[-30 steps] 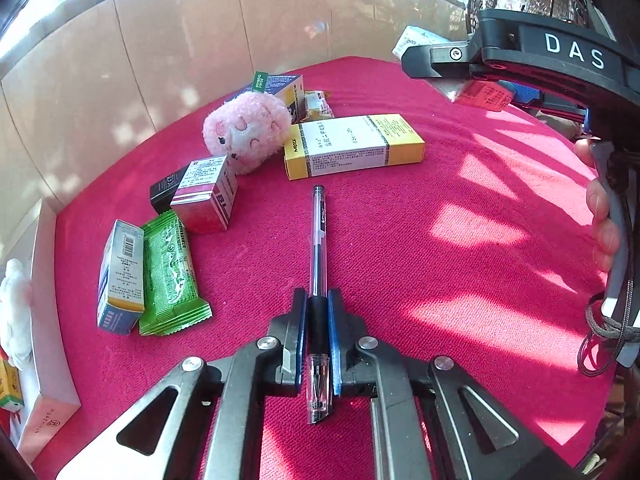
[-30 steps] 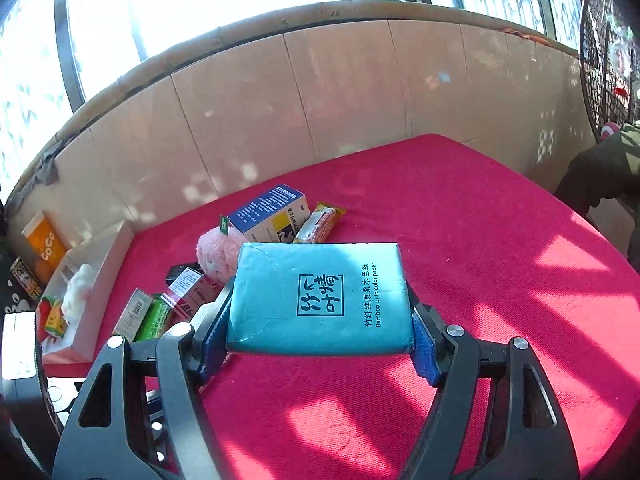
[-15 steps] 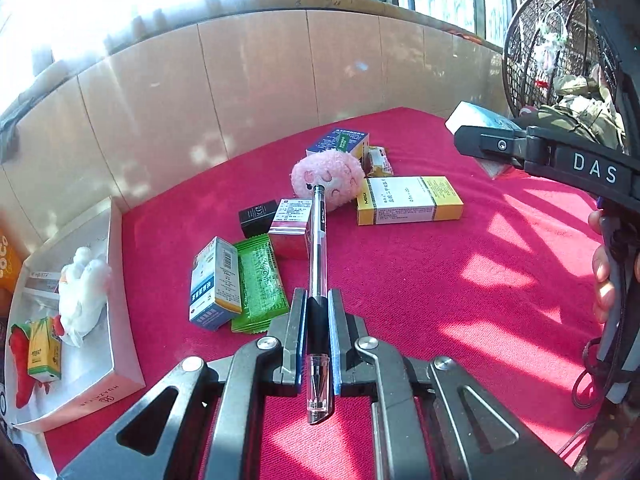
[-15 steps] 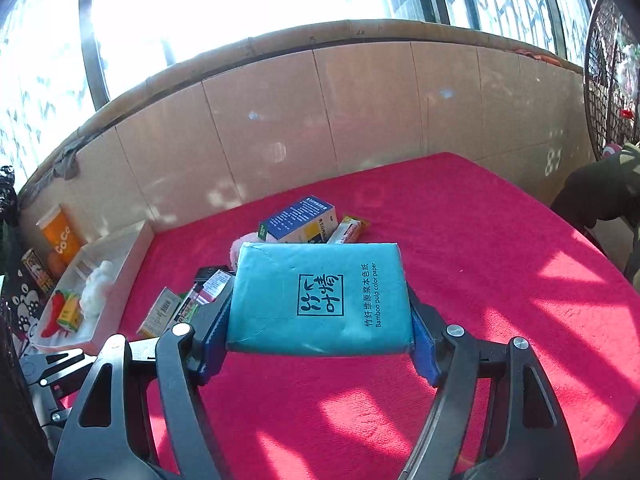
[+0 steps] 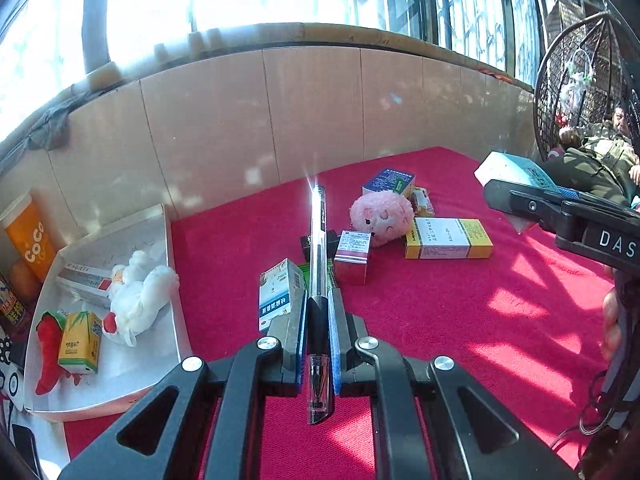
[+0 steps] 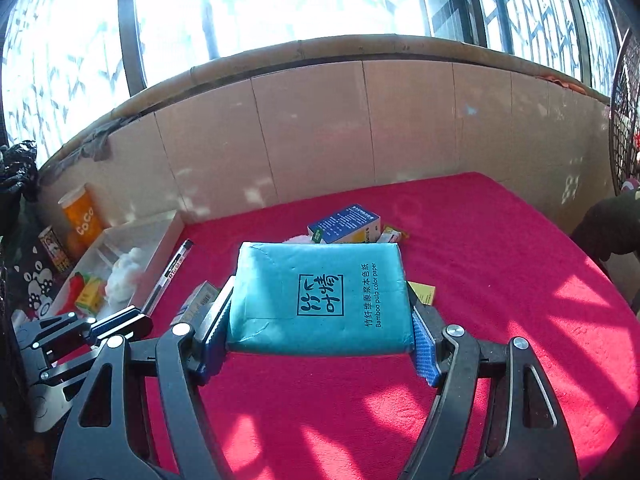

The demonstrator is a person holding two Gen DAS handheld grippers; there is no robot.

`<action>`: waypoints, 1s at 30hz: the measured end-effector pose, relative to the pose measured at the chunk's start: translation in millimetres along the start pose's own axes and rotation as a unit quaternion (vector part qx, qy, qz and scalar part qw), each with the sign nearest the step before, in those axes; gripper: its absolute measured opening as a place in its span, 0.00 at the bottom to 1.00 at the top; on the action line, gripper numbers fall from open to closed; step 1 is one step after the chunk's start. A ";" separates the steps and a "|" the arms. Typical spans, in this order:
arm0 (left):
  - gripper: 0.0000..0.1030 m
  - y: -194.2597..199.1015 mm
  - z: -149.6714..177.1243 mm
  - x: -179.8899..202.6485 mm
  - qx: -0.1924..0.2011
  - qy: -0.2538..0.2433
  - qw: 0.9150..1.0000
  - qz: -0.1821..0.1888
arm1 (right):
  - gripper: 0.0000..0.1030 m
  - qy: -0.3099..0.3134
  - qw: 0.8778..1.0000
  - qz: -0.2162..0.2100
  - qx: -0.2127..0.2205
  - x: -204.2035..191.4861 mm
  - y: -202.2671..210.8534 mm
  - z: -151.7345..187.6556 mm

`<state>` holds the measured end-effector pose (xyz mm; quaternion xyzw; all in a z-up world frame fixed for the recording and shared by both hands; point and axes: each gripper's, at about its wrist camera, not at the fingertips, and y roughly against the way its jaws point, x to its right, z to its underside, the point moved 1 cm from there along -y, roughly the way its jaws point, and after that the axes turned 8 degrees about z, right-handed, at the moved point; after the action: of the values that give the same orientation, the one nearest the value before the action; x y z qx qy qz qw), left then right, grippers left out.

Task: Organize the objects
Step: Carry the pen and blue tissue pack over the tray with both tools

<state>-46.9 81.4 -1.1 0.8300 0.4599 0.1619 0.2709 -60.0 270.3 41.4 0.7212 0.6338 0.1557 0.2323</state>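
Observation:
My left gripper (image 5: 318, 320) is shut on a clear black pen (image 5: 318, 248) and holds it above the red table, pointing forward. The pen also shows in the right wrist view (image 6: 170, 272), beside the white tray (image 6: 160, 252). My right gripper (image 6: 320, 320) is shut on a teal tissue pack (image 6: 320, 292), lifted above the table; it shows at the right of the left wrist view (image 5: 516, 172). The white tray (image 5: 168, 240) at the left holds a white plush (image 5: 140, 300), a red plush, a small juice box (image 5: 80, 340) and a box.
On the red cloth lie a pink plush (image 5: 382, 214), a yellow-white box (image 5: 448, 238), a blue box (image 5: 388, 182), a red-silver box (image 5: 352, 256), a blue-white box (image 5: 276, 296) and a green packet. An orange cup (image 5: 28, 236) stands left of the tray. A tiled wall bounds the far side.
Both grippers have risen and tilted up, so the tray and the wall show more. The left gripper with the pen has swung towards the tray. Both grips are unchanged.

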 end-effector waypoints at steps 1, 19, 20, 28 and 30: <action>0.08 3.0 -0.7 -3.5 0.004 0.004 1.000 -0.003 | 0.72 0.003 1.000 -0.001 0.000 -2.0 0.2 -0.3; 0.08 46.5 -1.4 -90.3 0.057 0.082 0.991 -0.089 | 0.72 0.053 0.998 -0.044 -0.009 -61.2 5.4 -4.4; 0.08 48.6 -1.0 -95.2 0.060 0.087 0.990 -0.093 | 0.72 0.057 0.997 -0.047 -0.009 -65.3 5.5 -4.9; 0.08 66.0 2.5 -130.9 0.078 0.117 0.982 -0.128 | 0.72 0.082 0.994 -0.070 -0.003 -99.2 6.5 -16.6; 0.08 69.1 4.8 -136.6 0.080 0.121 0.980 -0.133 | 0.72 0.086 0.993 -0.076 -0.002 -107.5 8.1 -18.6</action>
<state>-69.4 -66.0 33.8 0.7546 0.6072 0.1864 0.1645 -78.7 166.1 68.9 0.6543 0.7042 0.2003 0.1892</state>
